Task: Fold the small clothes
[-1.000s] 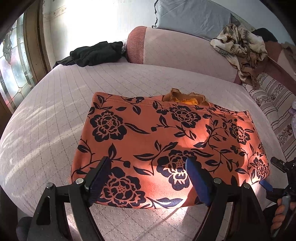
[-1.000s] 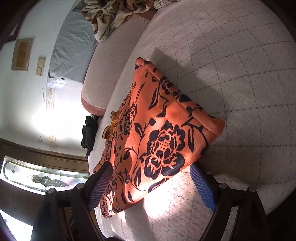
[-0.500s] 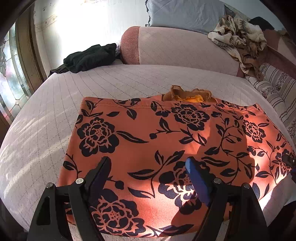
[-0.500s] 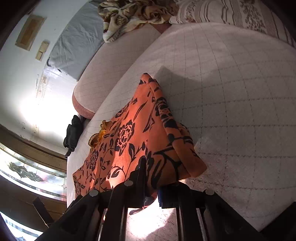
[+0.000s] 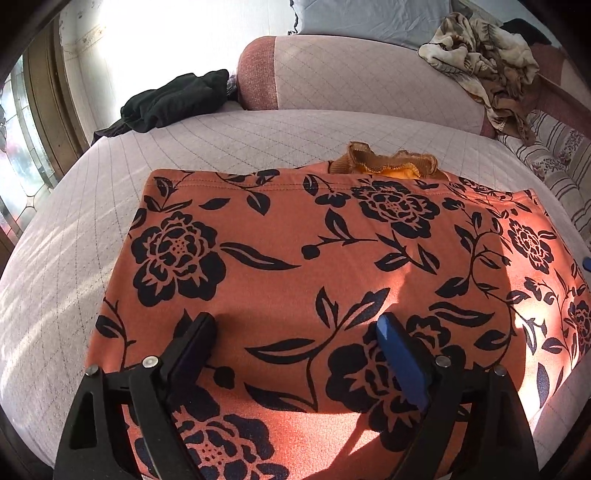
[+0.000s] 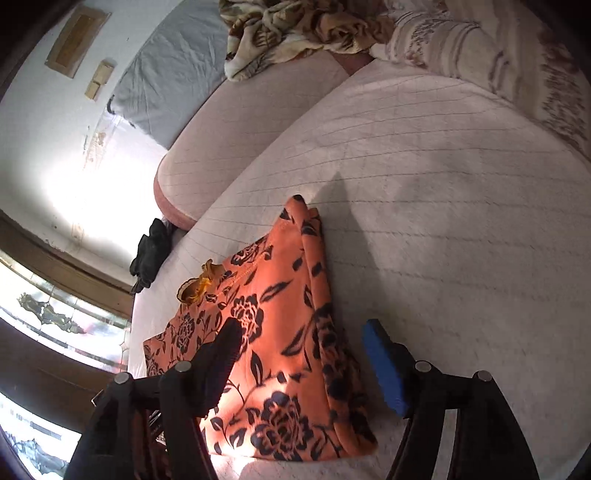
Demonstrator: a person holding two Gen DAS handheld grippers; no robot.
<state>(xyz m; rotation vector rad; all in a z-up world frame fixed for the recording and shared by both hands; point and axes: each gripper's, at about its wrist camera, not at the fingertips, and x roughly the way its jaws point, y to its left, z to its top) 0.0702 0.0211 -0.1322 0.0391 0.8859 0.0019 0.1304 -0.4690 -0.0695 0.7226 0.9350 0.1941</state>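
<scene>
An orange garment with a dark floral print (image 5: 295, 258) lies folded flat on the quilted bed (image 5: 92, 221). A brown and yellow frilled piece (image 5: 384, 164) sticks out at its far edge. My left gripper (image 5: 293, 326) hovers low over the garment's near part. Its jaws are opening, with cloth under them but nothing gripped. In the right wrist view the garment's layered right edge (image 6: 314, 295) runs between the jaws of my right gripper (image 6: 301, 330). Those jaws are opening, and the pads stand clear of the cloth.
A black garment (image 5: 173, 101) lies at the bed's far left by the window. A pink bolster (image 5: 351, 74) and a grey pillow (image 5: 369, 14) line the far side. A crumpled patterned cloth (image 5: 484, 70) and a striped pillow (image 5: 554, 158) sit at the right.
The right gripper was shut on the garment's right edge half a second ago and has let go; the edge now lies on the bed. The left gripper has sunk closer over the garment.
</scene>
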